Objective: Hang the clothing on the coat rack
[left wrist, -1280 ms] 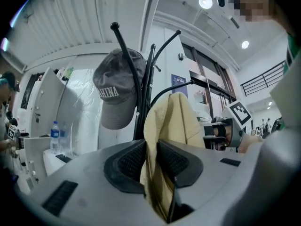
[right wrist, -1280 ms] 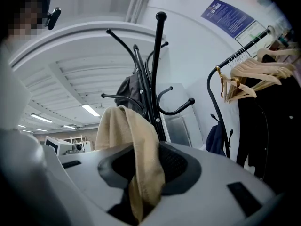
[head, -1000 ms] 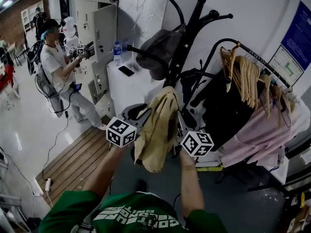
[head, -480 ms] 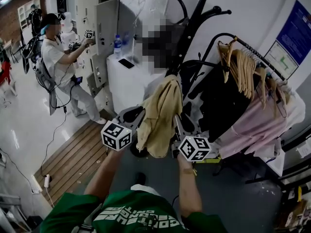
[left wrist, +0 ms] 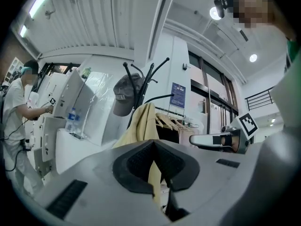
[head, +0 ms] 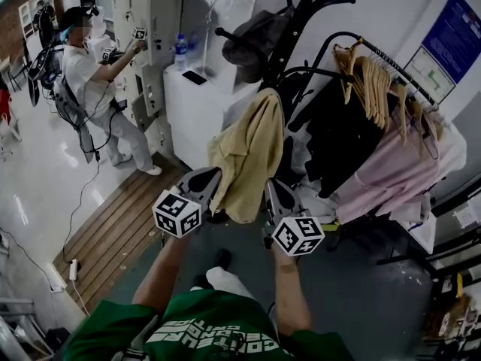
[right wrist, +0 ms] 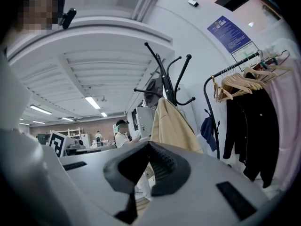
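Two tools [head: 210,176] [head: 272,188], one tan garment [head: 252,156], one rack [head: 294,27]

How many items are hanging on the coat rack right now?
2: a grey cap on an upper hook of the coat rack, and the tan shirt draped over a lower hook. More may be hidden behind the pole.

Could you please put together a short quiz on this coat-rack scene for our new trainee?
1. True or false: the tan garment is folded on a chair.
2. What hangs on the coat rack above the garment? A) a grey cap B) a red umbrella C) a blue towel
3. What stands on the white cabinet?
Key: 1 false, it hangs on the rack; 2 A; 3 a water bottle.
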{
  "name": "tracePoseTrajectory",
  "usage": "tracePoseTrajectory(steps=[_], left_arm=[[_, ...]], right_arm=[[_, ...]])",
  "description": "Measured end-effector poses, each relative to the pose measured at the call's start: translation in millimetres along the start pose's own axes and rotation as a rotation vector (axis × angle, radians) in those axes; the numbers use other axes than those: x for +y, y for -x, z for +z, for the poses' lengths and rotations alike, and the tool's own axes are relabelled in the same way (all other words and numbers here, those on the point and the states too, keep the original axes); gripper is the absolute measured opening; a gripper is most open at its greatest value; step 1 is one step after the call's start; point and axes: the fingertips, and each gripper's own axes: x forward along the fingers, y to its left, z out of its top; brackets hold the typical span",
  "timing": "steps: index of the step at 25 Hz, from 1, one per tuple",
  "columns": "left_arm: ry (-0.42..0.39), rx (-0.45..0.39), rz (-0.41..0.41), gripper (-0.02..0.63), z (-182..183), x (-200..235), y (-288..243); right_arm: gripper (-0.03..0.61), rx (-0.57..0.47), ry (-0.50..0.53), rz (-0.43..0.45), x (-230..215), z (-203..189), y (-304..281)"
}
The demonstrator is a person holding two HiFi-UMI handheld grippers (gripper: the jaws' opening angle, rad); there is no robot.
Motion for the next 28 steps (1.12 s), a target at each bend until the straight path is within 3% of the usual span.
tracePoseTrajectory(steps=[5, 13, 28], left_arm=[[0.016, -0.034, 0.023, 0.003, -0.3, -12.4, 24.2], [0.034, -0.018, 0.019, 0.003, -13.7, -26.4, 29.3], [0.013, 0.003, 0.103, 0.003, -26.4, -75.4, 10.1]], right_arm=[[0.008, 0.026, 0.027, 0.007, 15.2, -12.9, 16.7], [0.008, 0.030, 0.044, 0.050, 19.2, -19.9, 29.6], [0.008, 0.030, 0.039, 0.102, -37.3, -4.4, 77.8]])
